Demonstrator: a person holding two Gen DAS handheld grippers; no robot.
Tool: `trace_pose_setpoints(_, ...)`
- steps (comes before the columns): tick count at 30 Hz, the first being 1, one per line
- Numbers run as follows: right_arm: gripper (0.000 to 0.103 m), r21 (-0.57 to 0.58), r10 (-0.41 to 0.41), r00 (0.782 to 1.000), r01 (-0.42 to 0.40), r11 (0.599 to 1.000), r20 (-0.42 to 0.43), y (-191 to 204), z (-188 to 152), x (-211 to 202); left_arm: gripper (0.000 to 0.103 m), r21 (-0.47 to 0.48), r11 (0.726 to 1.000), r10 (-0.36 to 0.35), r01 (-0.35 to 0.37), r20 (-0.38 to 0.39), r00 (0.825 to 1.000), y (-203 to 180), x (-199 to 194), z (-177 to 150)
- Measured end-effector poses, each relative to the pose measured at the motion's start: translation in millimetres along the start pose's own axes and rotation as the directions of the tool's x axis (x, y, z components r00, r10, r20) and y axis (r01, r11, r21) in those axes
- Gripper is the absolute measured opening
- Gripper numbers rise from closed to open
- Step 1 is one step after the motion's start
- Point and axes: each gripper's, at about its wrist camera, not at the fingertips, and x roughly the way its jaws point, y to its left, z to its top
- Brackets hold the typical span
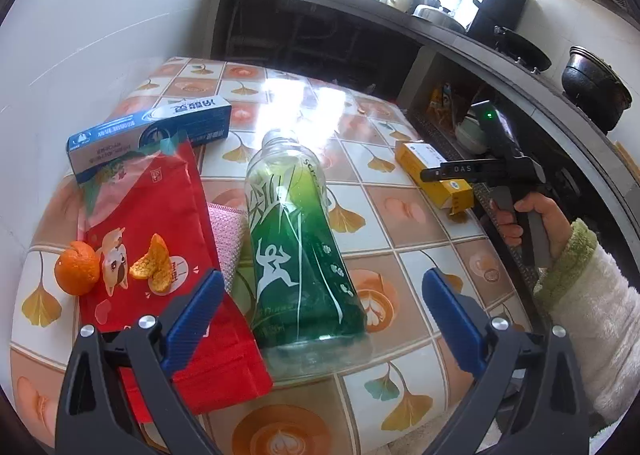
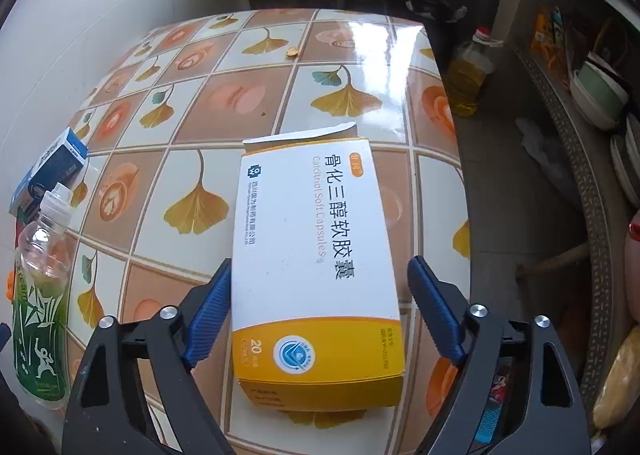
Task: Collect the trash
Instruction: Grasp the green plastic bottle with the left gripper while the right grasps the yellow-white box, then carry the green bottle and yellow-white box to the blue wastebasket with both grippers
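Note:
A capless green plastic bottle lies on the tiled table, its base toward me, between the fingers of my open left gripper. Neither pad touches it. To its left lie a red snack bag, a blue toothpaste box, an orange and a piece of peel. My right gripper is open and straddles a white and yellow medicine box. The left pad is at the box's edge and the right pad stands apart from it.
A pink cloth pokes out between bag and bottle. The table edge drops to the floor on the right, where an oil bottle stands. Bowls fill a shelf beyond. A white wall bounds the left side.

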Motion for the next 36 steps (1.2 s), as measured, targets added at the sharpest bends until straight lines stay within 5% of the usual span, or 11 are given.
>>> trace_pose_setpoints(7,0.069,0.000,-0.017,0.999,0.017,1.000,0.035,6.3,-14.5,-8.9,0.096,0.044,0.995,0.097,-0.093,-0.081,0.992,-10.2,27.8,14.2)
trace_pose_setpoints(19,0.068,-0.005,0.064,0.985,-0.064,0.998,0.158,23.0,-62.8,-65.0,0.062,0.153,0.952,0.287,-0.266,-0.136,0.948,-29.3,62.0,23.0)
trace_pose_setpoints(30,0.068,0.060,0.116,0.975,-0.130,0.990,0.190,10.3,-115.2,-98.6,0.061,0.199,0.977,0.111,-0.071,-0.195,0.974,-78.2,50.9,-6.5)
trace_pose_setpoints(36,0.068,0.089,0.129,0.979,-0.145,0.985,0.160,10.9,-151.5,-98.8,0.063,0.097,0.993,-0.029,0.063,-0.319,0.947,-85.1,52.0,-15.1)
